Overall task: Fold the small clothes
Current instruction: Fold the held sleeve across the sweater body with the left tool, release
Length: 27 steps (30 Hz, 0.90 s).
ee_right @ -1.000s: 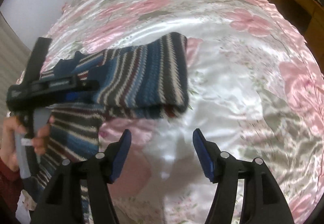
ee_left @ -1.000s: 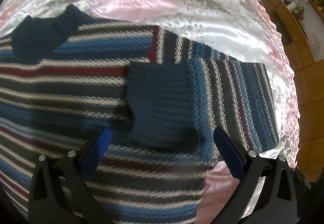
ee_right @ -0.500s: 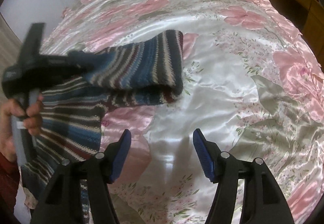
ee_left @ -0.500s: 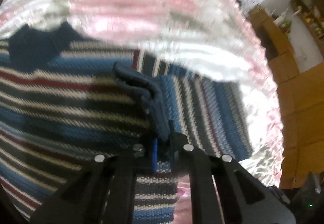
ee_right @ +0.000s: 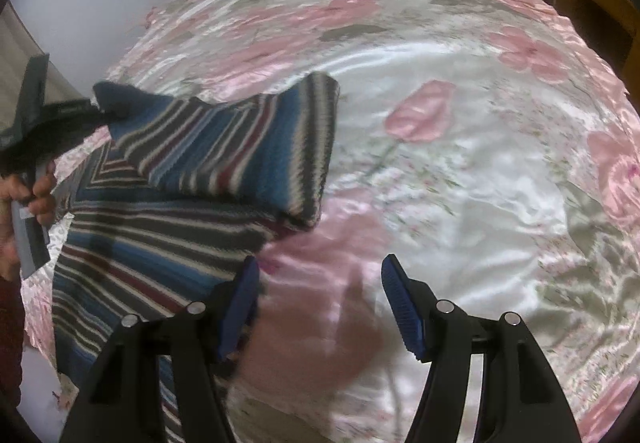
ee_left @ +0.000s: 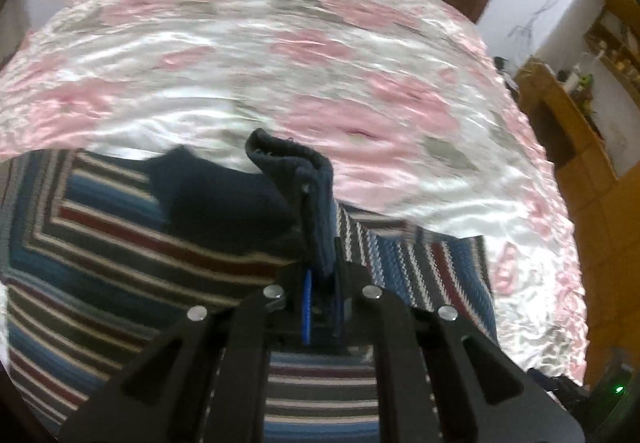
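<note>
Striped knit sweater in blue, grey, maroon and white [ee_right: 168, 227] lies on the pink floral satin bedspread [ee_right: 460, 171], body spread flat. Left gripper [ee_left: 320, 283] is clamped tight on the dark navy ribbed sleeve cuff [ee_left: 296, 179], holding it raised above the sweater's body, near the navy collar [ee_left: 208, 199]. The sleeve [ee_right: 248, 147] crosses over the body, lifted, not laid down. Right gripper [ee_right: 320, 307] hangs wide open, holding nothing, over bare bedspread just beside the sweater's edge. Judgement: early stage; one sleeve fold in progress, unset. The other sleeve's state is not visible; body folds appear still to do.
</note>
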{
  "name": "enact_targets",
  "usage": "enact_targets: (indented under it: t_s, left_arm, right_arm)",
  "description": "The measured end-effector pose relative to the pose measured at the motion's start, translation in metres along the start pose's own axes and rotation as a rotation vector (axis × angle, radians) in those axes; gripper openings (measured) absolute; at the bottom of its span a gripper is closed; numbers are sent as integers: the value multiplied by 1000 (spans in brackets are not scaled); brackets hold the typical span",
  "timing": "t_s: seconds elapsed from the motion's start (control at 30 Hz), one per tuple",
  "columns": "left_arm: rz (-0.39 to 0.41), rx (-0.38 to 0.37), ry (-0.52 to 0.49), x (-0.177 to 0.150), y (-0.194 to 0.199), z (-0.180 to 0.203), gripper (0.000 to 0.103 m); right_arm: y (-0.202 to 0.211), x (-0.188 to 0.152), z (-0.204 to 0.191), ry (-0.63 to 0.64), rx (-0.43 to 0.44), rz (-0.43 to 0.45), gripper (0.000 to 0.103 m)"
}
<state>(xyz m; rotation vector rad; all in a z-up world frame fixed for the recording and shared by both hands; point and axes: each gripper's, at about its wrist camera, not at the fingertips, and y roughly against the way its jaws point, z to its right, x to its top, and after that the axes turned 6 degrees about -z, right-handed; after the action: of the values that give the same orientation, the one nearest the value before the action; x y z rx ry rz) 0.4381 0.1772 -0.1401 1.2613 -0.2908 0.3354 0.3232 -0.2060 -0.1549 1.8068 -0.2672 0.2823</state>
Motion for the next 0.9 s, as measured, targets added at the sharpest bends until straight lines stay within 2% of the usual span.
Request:
enact_targets:
  t_s: [0.17,0.33,0.4,0.43,0.5,0.6,0.67,0.77,0.83,0.9]
  left_arm:
    - [-26,52,54,3,-10,-48,7]
    - [-75,66,84,-6,-34,-69,7]
    - [-83,78,92,-12,-42,-73,8]
    - [-87,92,90,-15,-47,-75,8]
    - [-98,117,85,-18,-56,-80,8]
    - [-123,147,84,-23,-67,-85,10]
    - [-143,169,81,-28,-76,-90,15]
    - [-144,166,84,-32,-79,-97,22]
    - [-143,173,86,-32,-72,-102,28]
    - [-120,208,91,-30,-55,-110,36]
  right_arm:
    - [-24,19,-16,-29,68,-45,66]
    - [-66,45,-17,-102,79,-114,66]
    - [-78,53,-15,-125,112,-136,64]
    - [-85,56,-15,-141,126,-148,62]
    - [-91,59,-17,-135,135,-161,35]
    - [-96,58,-24,-92,77,-174,31]
    - [-99,54,-26,-77,36,-186,30]
    - [-104,50,-20,-111,46,-201,30]
    - [-104,51,-19,-112,44,-209,30]
    - [-99,53,-21,-106,42,-204,36]
